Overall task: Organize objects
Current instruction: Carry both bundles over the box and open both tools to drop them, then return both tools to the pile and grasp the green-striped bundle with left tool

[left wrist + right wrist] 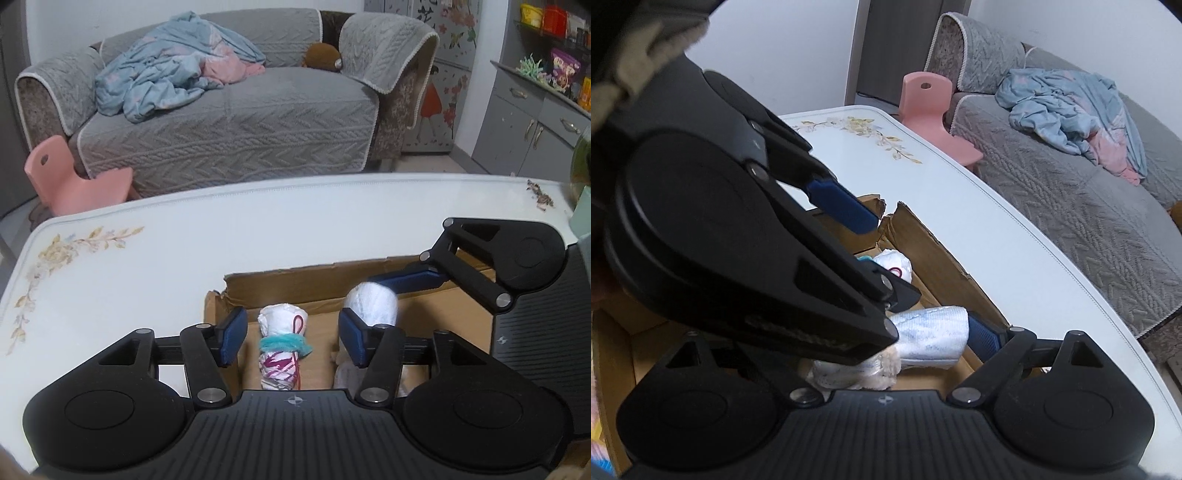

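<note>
Right now I have both grippers over the cardboard box (280, 284) on the white desk (147, 258). My left gripper (291, 338) has its pads apart with the tied bundle (282, 347), a white-and-magenta roll banded in teal, lying between them inside the box; neither pad seems to press on it. My right gripper (967, 336) stands wide beside it, and the white rolled cloth (923, 341) lies against its one visible blue pad; I judge that roll released too, resting in the box.

To finish this step well, I would lift both grippers straight up and clear of the box walls, keeping the pads wide so they do not drag either roll or snag the red cord (297, 332) on the bundle. I would move them one at a time, since the two heads sit very close together.

From the right wrist view the left gripper's body blocks the right gripper's other pad and most of the box floor. The box's near wall is cut off, and I cannot tell what the pale fuzzy thing (882, 369) under the white roll is.
</note>
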